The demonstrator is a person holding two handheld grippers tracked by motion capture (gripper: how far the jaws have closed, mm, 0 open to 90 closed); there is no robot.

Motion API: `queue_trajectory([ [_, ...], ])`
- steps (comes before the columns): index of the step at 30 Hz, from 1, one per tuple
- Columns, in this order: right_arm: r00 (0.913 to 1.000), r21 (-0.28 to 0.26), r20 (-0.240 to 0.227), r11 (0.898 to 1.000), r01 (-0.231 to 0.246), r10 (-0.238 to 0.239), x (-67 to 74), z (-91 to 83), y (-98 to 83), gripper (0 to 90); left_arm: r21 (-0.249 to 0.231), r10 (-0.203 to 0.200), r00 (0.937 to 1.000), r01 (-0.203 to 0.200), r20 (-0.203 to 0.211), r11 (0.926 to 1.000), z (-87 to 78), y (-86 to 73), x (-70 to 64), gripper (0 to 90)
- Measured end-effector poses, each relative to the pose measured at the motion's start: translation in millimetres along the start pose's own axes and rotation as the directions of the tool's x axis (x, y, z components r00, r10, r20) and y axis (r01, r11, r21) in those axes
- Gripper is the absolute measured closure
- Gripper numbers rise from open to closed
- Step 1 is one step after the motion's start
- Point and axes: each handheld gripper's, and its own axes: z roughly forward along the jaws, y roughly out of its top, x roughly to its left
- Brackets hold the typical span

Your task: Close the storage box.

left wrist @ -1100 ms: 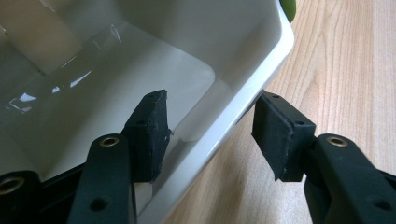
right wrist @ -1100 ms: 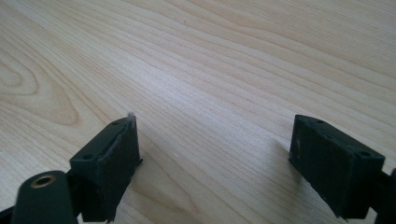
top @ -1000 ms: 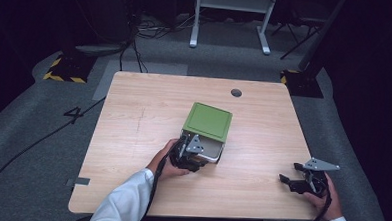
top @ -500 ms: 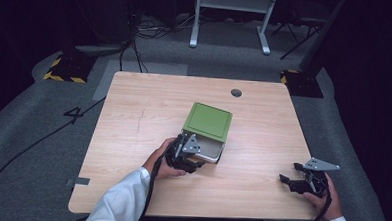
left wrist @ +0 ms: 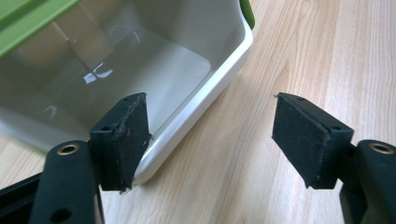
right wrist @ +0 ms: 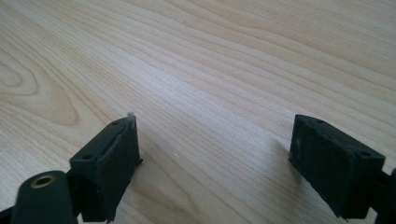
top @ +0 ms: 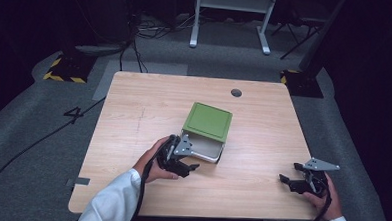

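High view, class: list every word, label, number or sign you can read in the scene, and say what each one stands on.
"4": a large dark numeral marked on the grey floor left of the table.
Yellow and black hazard stripes, a sign without words, edge a dark base on the floor beyond the table's far left corner.
The green lid and the white box beneath it show no lettering.

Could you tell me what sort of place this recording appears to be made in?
Probably a lab or studio set up for recording: a bare wooden table on grey carpet, black-and-yellow hazard tape and loose cables on the floor, and dark surroundings beyond.
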Motion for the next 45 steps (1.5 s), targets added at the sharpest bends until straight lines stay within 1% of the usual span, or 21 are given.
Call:
queue_trajectory([
  [4,1.0000,0.000,0.001,1.000,0.001,-0.001,-0.1,0.0,0.0,16.0,-0.001,0.010,0.9999,-0.010,-0.008,1.0000,-12.3,-4.0,-3.0,26.6],
  [5,1.0000,0.000,0.001,1.000,0.001,-0.001,-0.1,0.0,0.0,16.0,-0.001,0.010,0.9999,-0.010,-0.008,1.0000,-12.3,-4.0,-3.0,26.5],
  [8,1.0000,0.000,0.001,1.000,0.000,0.000,0.0,0.0,0.0,16.0,-0.007,0.018,0.9997,-0.018,-0.019,0.9998,-24.7,-7.1,-5.0,26.2],
  [9,1.0000,0.000,0.001,1.000,0.000,0.000,0.0,0.0,0.0,16.0,-0.007,0.018,0.9997,-0.018,-0.019,0.9998,-24.7,-7.1,-5.0,26.1],
  [11,1.0000,0.000,0.001,1.000,0.001,-0.001,-0.1,0.0,0.0,16.0,-0.015,0.013,0.9996,-0.013,-0.025,0.9998,-33.0,-10.1,-6.2,26.0],
  [13,1.0000,0.000,0.000,1.000,0.000,0.000,-0.1,0.0,0.0,16.0,-0.013,0.014,0.9996,-0.014,-0.026,0.9998,-35.6,-11.2,-6.7,25.9],
  [16,1.0000,0.000,0.001,1.000,0.001,-0.001,0.0,0.0,0.0,16.0,-0.016,0.009,0.9989,-0.009,-0.046,0.9998,-42.8,-15.7,-8.6,25.7],
  [21,1.0000,0.000,0.001,1.000,0.001,-0.001,0.0,0.0,0.0,16.0,-0.014,-0.018,0.9973,0.017,-0.071,0.9997,-53.9,-26.5,-8.5,25.4],
  [24,1.0000,0.000,0.001,1.000,0.001,-0.001,0.0,0.0,0.0,16.0,-0.006,-0.046,0.9939,0.046,-0.100,0.9989,-60.7,-37.8,-6.2,25.2],
  [25,1.0000,0.000,0.001,1.000,0.001,-0.001,0.0,0.0,0.0,16.0,-0.006,-0.046,0.9939,0.046,-0.100,0.9989,-60.7,-37.8,-6.2,25.2],
  [28,1.0000,0.000,0.001,1.000,0.000,0.000,-0.1,0.0,0.0,16.0,-0.001,-0.072,0.9898,0.073,-0.123,0.9974,-66.3,-48.8,-3.5,24.9],
  [30,1.0000,0.000,0.001,1.000,0.001,-0.001,-0.1,0.0,0.0,16.0,0.003,-0.096,0.9836,0.098,-0.153,0.9952,-72.0,-59.3,-1.2,24.7],
  [31,1.0000,0.000,0.001,1.000,0.001,-0.001,-0.1,0.0,0.0,16.0,0.003,-0.096,0.9836,0.098,-0.153,0.9952,-72.0,-59.3,-1.2,24.5],
  [34,1.0000,0.000,0.000,1.000,0.000,0.000,-0.1,0.0,0.0,16.0,0.015,-0.117,0.9780,0.122,-0.172,0.9925,-77.1,-69.3,0.6,24.0],
  [35,1.0000,0.001,0.000,1.000,0.000,0.000,-0.1,0.0,0.0,16.0,0.020,-0.130,0.9742,0.136,-0.184,0.9905,-79.6,-75.0,2.0,23.7],
  [36,1.0000,0.001,0.000,1.000,0.000,0.000,-0.1,0.0,0.0,16.0,0.020,-0.130,0.9742,0.136,-0.184,0.9905,-79.6,-75.0,2.0,23.7],
  [40,1.0000,0.001,0.001,1.000,0.000,0.000,-0.2,0.0,0.0,16.0,0.026,-0.167,0.9628,0.177,-0.212,0.9840,-79.9,-90.7,7.5,23.4],
  [41,1.0000,0.001,0.000,1.000,0.000,0.000,-0.2,0.1,0.0,16.0,0.031,-0.181,0.9583,0.193,-0.221,0.9807,-79.0,-97.4,9.9,23.4],
  [42,1.0000,0.001,0.000,1.000,0.000,0.000,-0.2,0.1,0.0,16.0,0.031,-0.181,0.9583,0.193,-0.221,0.9807,-79.0,-97.4,9.9,23.4],
  [44,1.0000,0.001,0.000,1.000,0.000,0.000,-0.1,0.1,0.0,16.0,0.044,-0.193,0.9535,0.209,-0.232,0.9770,-77.8,-105.7,12.5,23.4],
  [45,1.0000,0.001,0.000,1.000,-0.001,0.001,-0.2,0.1,0.0,16.0,0.049,-0.198,0.9498,0.216,-0.242,0.9752,-77.3,-110.1,13.8,23.4],
])
